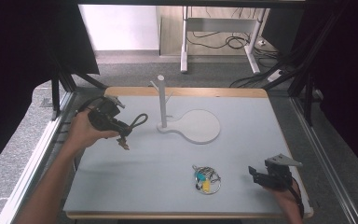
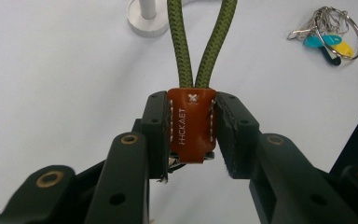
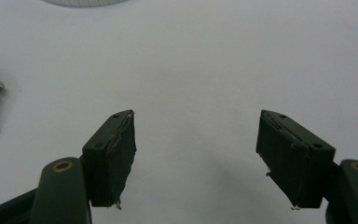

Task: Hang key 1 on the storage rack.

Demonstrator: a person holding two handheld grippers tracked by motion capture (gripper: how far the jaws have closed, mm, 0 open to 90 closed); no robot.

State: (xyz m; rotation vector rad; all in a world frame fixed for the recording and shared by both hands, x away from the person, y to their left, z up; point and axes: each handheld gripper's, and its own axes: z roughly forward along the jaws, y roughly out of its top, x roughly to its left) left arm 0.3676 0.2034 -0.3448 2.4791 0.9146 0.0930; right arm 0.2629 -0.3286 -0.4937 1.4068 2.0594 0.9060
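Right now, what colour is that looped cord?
Olive green, joined by a brown leather tab; the cord shows best in the left gripper view.

One strap loop point(image 2: 191, 121), one key bunch point(image 1: 206, 178), one white stand point(image 1: 200, 128), and two grippers on one table point(image 1: 242, 154).

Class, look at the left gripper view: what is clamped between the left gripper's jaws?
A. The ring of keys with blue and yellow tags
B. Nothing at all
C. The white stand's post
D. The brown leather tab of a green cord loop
D: the left gripper has its jaws pressed on both sides of the brown leather tab, from which the green cord loop runs out.
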